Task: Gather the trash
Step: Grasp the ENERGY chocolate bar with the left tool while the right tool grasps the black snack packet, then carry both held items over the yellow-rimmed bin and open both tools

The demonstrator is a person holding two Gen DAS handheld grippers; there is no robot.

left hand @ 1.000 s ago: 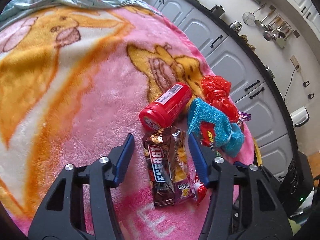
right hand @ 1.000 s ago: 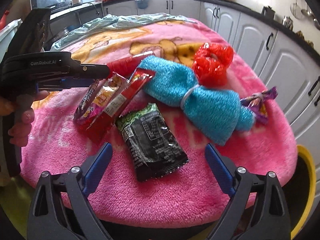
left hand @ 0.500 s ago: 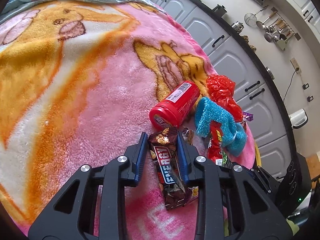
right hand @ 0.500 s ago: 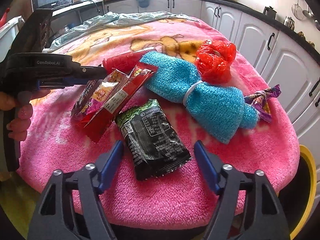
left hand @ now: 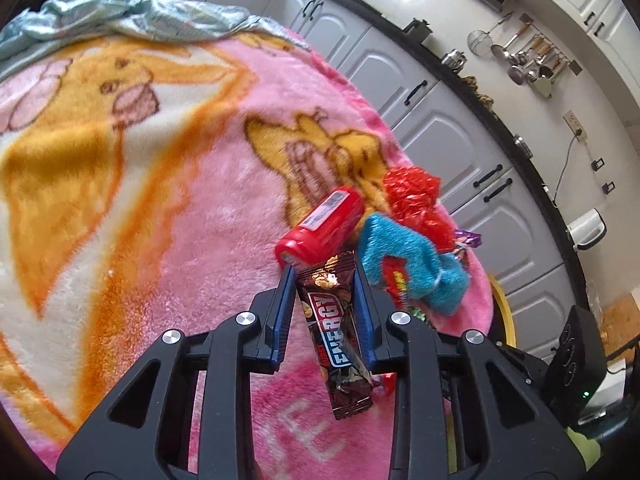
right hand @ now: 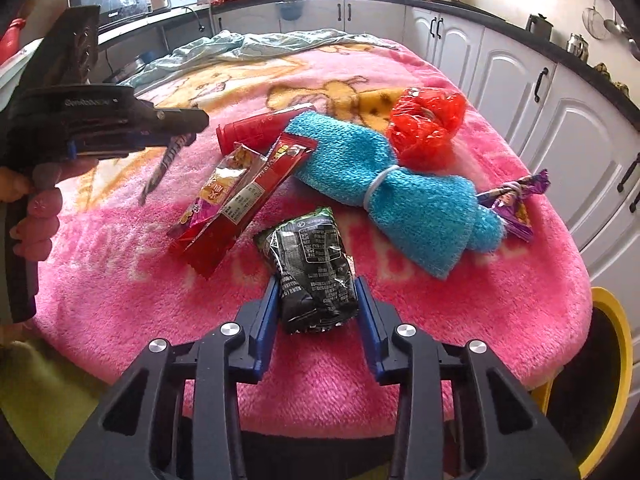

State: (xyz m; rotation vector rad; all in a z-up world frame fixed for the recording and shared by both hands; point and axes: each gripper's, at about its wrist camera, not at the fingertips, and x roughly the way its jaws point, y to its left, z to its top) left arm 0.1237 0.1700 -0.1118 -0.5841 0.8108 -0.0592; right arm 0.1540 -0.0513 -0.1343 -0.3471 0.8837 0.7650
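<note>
Litter is scattered over a pink blanket (right hand: 480, 320) with yellow cartoon figures, spread across a table in a kitchen. Near its edge a blue towel (right hand: 400, 192) bound with a band is seen, with a red crinkled bag (right hand: 428, 128) touching its far side, a purple candy wrapper (right hand: 512, 204) at its right end and a red canister (right hand: 256, 132) lying on its side to the left. Two red snack packets (right hand: 240, 200) are overlapped beside the towel. A brown energy bar wrapper (left hand: 336, 320) is clamped in the left gripper (left hand: 324, 276) and held clear of the blanket, its lower end hanging free. A black foil packet (right hand: 316, 268) lies between the fingers of the right gripper (right hand: 316, 288), whose jaws are closing against its sides. Only in the right wrist view are the black packet and the hand (right hand: 36, 216) around the left gripper's handle shown. Only in the left wrist view are the bar's lettering and utensils (left hand: 528, 60) hung on the wall visible.
</note>
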